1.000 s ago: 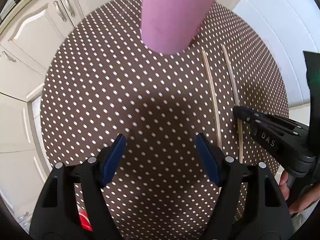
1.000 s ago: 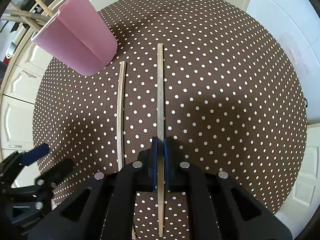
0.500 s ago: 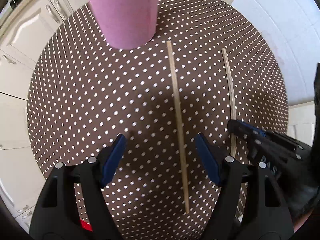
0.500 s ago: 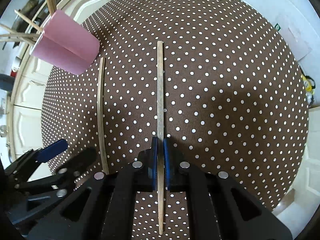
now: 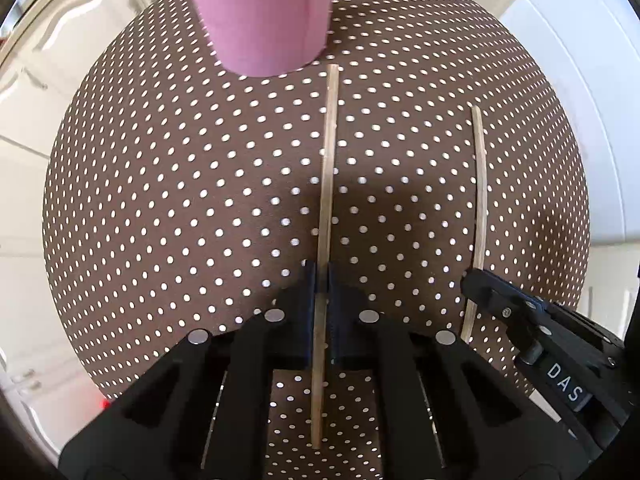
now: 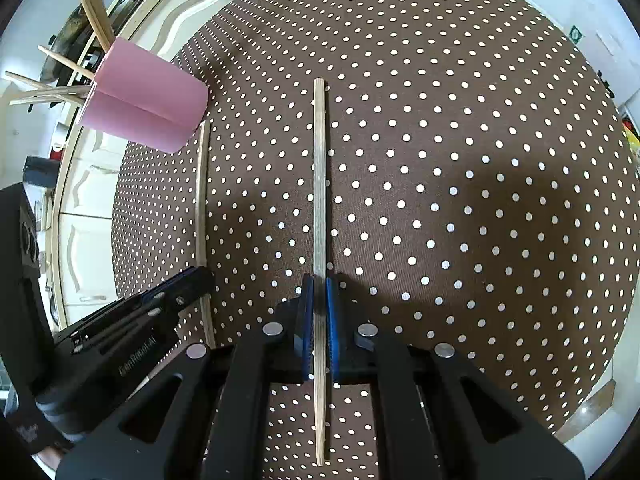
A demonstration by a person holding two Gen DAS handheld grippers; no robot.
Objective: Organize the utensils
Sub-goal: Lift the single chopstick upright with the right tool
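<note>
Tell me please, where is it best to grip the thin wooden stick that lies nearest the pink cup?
Grip the wooden stick across its narrow width, toward the end away from the pink cup, coming from above. It lies flat on the dotted tablecloth, so only its thin sides offer purchase. The left gripper has shut on it so.

Right tool [image 6: 316,312] clamps chopstick [image 6: 319,184]; pink cup [image 6: 148,112] upper left on dotted tablecloth [image 6: 460,160].

A round table covered with a brown cloth dotted in white [image 6: 460,140] is seen from above. A pink paper cup [image 6: 148,108] is stood on it near one edge. Whether either thin pale wooden stick [image 5: 327,168] [image 6: 319,168] rests on the cloth cannot be told.
</note>
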